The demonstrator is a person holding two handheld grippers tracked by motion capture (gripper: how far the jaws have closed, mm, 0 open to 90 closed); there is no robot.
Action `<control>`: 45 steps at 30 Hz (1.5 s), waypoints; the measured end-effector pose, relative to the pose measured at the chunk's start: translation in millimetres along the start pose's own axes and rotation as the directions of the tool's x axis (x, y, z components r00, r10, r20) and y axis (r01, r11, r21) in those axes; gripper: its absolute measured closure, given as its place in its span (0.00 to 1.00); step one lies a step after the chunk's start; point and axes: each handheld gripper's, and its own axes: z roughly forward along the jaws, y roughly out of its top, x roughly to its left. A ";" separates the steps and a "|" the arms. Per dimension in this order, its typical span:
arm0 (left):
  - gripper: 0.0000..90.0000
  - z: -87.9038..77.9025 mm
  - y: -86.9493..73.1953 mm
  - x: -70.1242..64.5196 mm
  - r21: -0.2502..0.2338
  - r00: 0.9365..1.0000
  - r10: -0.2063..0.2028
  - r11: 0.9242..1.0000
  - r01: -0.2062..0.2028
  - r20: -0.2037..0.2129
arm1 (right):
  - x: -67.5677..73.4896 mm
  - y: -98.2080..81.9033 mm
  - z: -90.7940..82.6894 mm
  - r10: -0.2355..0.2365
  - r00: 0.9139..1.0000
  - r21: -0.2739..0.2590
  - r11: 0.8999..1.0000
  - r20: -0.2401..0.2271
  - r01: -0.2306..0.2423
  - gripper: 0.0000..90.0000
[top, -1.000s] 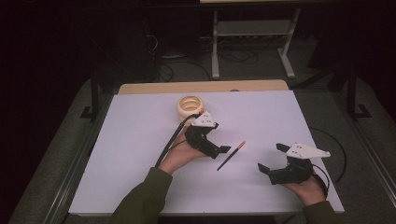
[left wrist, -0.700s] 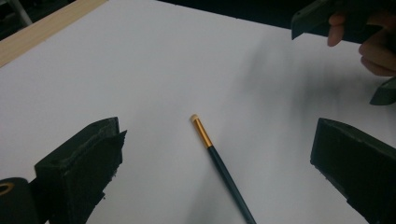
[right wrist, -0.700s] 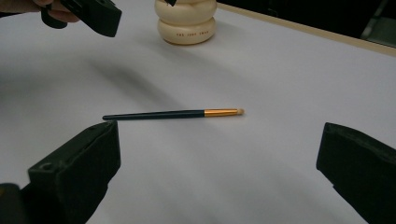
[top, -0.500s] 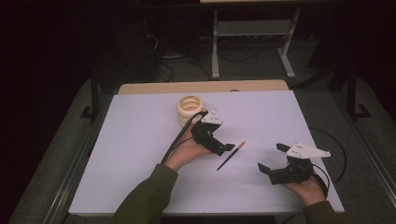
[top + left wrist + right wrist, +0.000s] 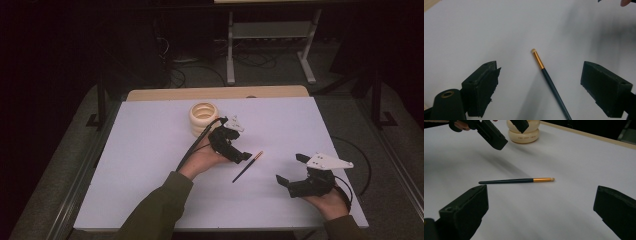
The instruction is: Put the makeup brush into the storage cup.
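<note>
Left gripper view: left gripper (image 5: pixel 540 85) spread, just narrowing, straddling slim black gold-banded brush (image 5: pixel 549 80) for pickup; right gripper (image 5: pixel 292 170) spread, waiting apart.

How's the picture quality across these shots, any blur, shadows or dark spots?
High view: dim, room behind the table nearly black. Left gripper view: brush sharp at its gold band, a smeared shadow at the upper right. Right gripper view: brush crisp, the near jaws soft, and the left gripper casts a streaked shadow beside the cream holder.
</note>
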 end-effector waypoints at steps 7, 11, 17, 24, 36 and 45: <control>0.17 4.0 4.4 2.3 0.064 1.000 -0.013 0.998 0.012 0.007 | -0.2 -0.1 -0.1 0.000 1.000 -0.001 1.000 0.000 0.000 0.00; 0.18 4.6 7.5 4.0 0.098 1.000 -0.009 0.995 0.007 0.013 | -0.1 0.0 0.1 0.004 1.000 0.000 1.000 -0.002 -0.004 0.00; 0.21 9.0 10.2 3.1 0.115 0.999 -0.043 0.993 0.041 0.012 | -0.2 0.0 0.0 0.005 1.000 -0.002 1.000 -0.002 -0.005 0.00; 0.24 13.2 13.6 3.9 0.155 0.998 -0.063 0.986 0.060 0.014 | -0.1 0.0 0.2 0.005 1.000 0.000 1.000 -0.002 -0.005 0.00; 0.34 23.9 16.5 1.3 0.216 0.996 -0.082 0.973 0.076 0.019 | -0.2 -0.2 -0.2 0.009 1.000 0.002 1.000 -0.002 -0.009 0.00; 0.43 29.4 20.1 0.5 0.274 0.992 -0.121 0.955 0.109 0.025 | -1.1 -0.4 0.2 0.006 1.000 0.007 1.000 0.001 -0.006 0.00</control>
